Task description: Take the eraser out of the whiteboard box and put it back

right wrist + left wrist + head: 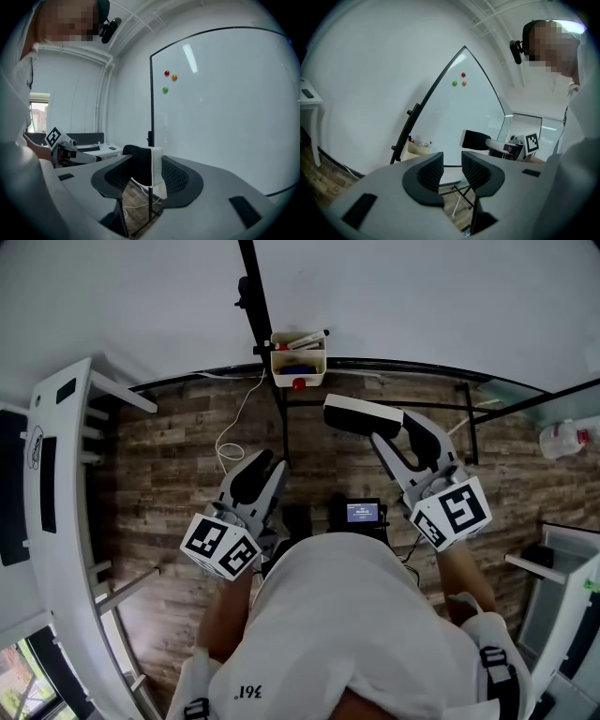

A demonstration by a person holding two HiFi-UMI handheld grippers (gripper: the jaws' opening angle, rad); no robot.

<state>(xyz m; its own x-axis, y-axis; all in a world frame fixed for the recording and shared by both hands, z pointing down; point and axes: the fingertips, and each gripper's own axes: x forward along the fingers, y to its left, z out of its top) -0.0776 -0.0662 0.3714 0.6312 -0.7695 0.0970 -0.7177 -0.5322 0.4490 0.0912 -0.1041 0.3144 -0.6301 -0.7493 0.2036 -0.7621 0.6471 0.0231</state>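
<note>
Eraser [361, 416] is out of the box [298, 360], clamped in the right tongs [377, 430]. The right gripper view shows both pads pressing on it, dark felt side to the left and white back to the right [143, 166]. It's held in the air above the wood floor [178, 456], near the box but apart from it, to its right in the head view. Box hangs on the whiteboard [225, 117] stand with markers [305, 338] in it. Left tongs [452, 171] have a narrow gap with nothing between, held low beside the right. Three magnets [167, 73] on the board.
</note>
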